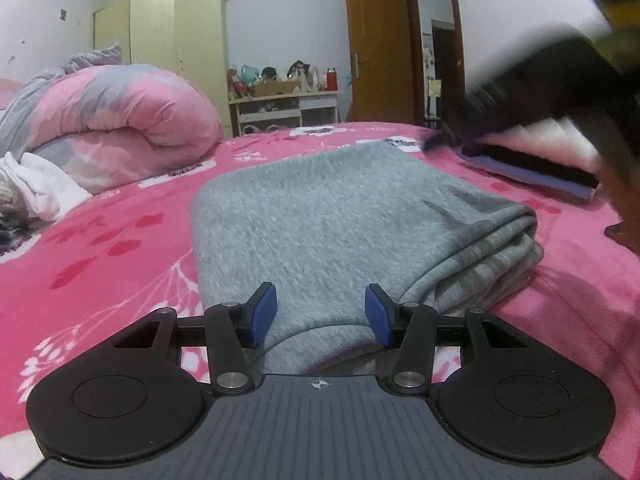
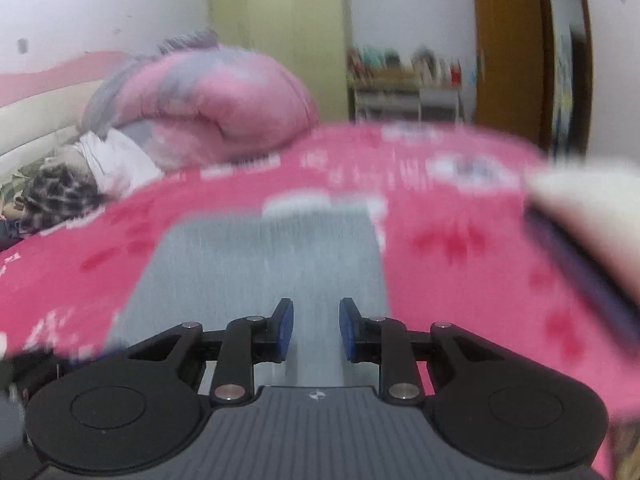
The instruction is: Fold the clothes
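Note:
A grey knitted garment [image 1: 320, 216] lies folded into a thick rectangle on the pink flowered bedspread [image 1: 100, 264]. My left gripper [image 1: 321, 316] sits low at its near end, jaws apart. The fabric's near edge lies smooth between the blue pads [image 1: 264, 316], with no bunching. In the right wrist view, which is badly blurred, my right gripper [image 2: 316, 330] hovers over the same grey garment [image 2: 260, 264]. Its jaws stand a narrow gap apart with nothing between them. From the left wrist view, the right gripper [image 1: 444, 136] is a dark blur above the garment's far right corner.
A stack of folded clothes [image 1: 532, 160], white over dark and purple, lies on the bed to the right [image 2: 592, 208]. A rolled pink and grey quilt [image 1: 120, 120] and a heap of loose clothes [image 1: 36, 188] fill the left. A wardrobe, a cluttered shelf and a wooden door stand behind.

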### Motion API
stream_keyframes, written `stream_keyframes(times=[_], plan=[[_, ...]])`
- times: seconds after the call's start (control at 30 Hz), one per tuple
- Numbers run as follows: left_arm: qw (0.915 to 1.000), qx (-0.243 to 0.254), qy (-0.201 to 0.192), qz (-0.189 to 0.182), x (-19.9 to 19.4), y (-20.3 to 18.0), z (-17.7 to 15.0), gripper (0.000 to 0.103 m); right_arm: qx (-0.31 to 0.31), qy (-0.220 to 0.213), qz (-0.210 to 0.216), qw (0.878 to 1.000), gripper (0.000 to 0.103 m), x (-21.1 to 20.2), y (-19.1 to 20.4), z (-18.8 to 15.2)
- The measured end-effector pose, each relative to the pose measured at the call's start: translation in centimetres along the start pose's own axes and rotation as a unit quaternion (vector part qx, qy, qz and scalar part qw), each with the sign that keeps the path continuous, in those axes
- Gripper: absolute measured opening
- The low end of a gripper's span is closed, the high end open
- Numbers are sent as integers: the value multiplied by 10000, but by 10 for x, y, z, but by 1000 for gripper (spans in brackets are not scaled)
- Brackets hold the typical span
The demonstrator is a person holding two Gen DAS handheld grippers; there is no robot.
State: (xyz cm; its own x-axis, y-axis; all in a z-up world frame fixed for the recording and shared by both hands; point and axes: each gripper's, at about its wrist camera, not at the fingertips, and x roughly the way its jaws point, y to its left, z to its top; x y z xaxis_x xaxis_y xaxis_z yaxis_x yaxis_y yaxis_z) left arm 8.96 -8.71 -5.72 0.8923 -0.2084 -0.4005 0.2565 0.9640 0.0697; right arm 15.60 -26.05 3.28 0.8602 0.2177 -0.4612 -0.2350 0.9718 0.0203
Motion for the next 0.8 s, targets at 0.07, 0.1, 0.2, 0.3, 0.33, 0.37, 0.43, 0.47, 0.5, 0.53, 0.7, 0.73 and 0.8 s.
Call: stream_keyframes(times=[0.07, 0.1, 0.2, 0.3, 0.33, 0.37, 0.43, 0.47, 0.5, 0.53, 0.7, 0.73, 0.8], plan=[[10000, -25, -43, 2, -1, 0, -2, 49, 118, -33, 136, 9998, 27, 22, -2, 17], [10000, -37, -64, 4, -1, 0, -3, 49, 213, 50, 176, 9996, 27, 35, -6, 18], [9999, -63, -100, -62, -1, 0, -4, 49, 208, 997, -182, 9946, 29, 103, -20, -13], [9997, -139, -150, -105, -3, 3, -7, 49, 465, 845, -18, 9953, 29, 101, -25, 3], [9996, -167, -170, -123, -3, 4, -8, 49, 547, 846, 26, 9949, 29, 100, -25, 13], [9996, -174, -183, -131, -4, 4, -8, 49, 629, 848, 70, 9944, 29, 99, -24, 24], [9996, -177, -191, -136, -4, 4, -9, 49, 792, 850, 157, 9931, 29, 97, -24, 45], [9995, -181, -196, -139, -5, 4, -9, 49, 846, 815, 175, 9929, 29, 103, -24, 51], [9995, -183, -206, -138, -5, 4, -9, 49, 878, 850, 132, 9924, 29, 115, -24, 48], [9995, -175, -211, -149, -4, 4, -9, 49, 814, 1036, 6, 9913, 28, 136, -25, 42], [9990, -295, -258, -224, -5, 8, -11, 49, 286, 1326, -309, 9903, 29, 164, -7, 36], [9988, -340, -261, -254, -4, 10, -12, 49, 136, 1194, -265, 9924, 30, 154, 2, 43], [9985, -382, -272, -285, -5, 11, -12, 49, -122, 838, 120, 9963, 30, 132, 20, 55]])
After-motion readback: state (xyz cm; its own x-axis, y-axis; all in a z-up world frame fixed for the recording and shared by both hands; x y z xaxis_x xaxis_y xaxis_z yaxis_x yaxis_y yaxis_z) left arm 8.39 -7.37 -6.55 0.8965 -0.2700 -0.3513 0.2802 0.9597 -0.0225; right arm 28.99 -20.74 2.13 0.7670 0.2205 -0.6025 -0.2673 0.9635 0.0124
